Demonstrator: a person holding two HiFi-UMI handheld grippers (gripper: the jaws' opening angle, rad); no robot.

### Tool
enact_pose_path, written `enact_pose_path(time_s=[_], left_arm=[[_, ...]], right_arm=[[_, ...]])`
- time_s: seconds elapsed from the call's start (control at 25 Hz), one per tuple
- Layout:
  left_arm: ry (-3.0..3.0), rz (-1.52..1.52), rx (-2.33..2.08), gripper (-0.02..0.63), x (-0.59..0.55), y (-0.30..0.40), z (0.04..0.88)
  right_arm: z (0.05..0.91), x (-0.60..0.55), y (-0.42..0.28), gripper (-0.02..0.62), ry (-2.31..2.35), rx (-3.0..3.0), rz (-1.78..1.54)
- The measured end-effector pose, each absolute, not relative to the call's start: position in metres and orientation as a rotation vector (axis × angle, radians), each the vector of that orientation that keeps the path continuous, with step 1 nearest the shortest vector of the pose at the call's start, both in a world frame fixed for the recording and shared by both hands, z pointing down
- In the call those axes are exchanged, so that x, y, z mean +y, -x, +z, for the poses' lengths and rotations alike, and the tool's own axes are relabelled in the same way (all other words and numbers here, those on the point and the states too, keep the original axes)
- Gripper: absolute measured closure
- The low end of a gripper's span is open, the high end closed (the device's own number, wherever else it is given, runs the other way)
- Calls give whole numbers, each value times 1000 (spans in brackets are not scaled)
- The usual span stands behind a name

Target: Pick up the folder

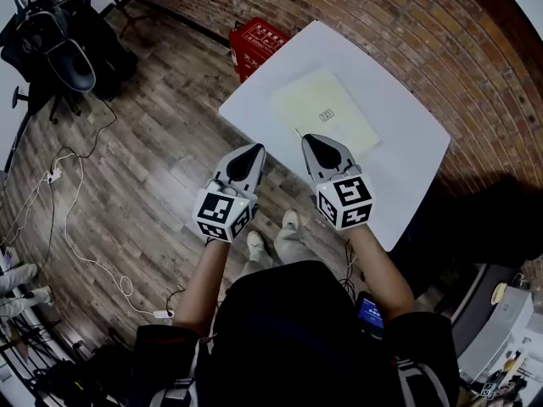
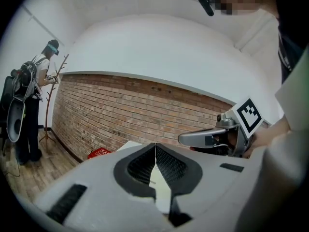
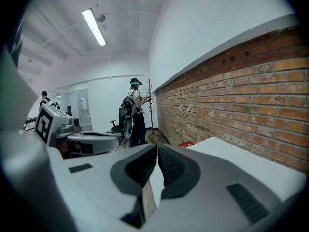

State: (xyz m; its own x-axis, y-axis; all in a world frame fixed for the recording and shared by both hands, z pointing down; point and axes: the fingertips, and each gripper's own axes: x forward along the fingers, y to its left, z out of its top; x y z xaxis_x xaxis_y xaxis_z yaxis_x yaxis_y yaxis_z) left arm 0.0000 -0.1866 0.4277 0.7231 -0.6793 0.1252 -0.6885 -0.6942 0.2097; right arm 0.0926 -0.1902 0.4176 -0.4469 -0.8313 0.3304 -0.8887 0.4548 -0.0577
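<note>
The bench (image 1: 407, 155) top lay bare on every side of the folder (image 1: 327, 113), so the way in from its near edge was open. The brick wall (image 1: 382, 24) closed off the bench's far and right sides. A red crate (image 1: 254, 45) stood on the floor beside the far left corner.

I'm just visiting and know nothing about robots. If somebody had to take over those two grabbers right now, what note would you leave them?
Left gripper: jaws shut, empty, by the near edge of the white table.
Right gripper: jaws shut, empty, just short of the near corner of the folder in the head view.
Folder: pale yellow, flat on the table, untouched.
Done: nothing yet.
Left: open the jaws, grip the folder, probably at its near edge, and lift it.
</note>
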Motion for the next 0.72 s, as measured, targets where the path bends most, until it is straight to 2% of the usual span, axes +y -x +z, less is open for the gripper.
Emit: enact_pose_path(time_s=[0.72], left_arm=[[-2638,-5,-985,586,-177,-34,500]], right_arm=[[487,-202,-109,566,-1356,-2366,412]])
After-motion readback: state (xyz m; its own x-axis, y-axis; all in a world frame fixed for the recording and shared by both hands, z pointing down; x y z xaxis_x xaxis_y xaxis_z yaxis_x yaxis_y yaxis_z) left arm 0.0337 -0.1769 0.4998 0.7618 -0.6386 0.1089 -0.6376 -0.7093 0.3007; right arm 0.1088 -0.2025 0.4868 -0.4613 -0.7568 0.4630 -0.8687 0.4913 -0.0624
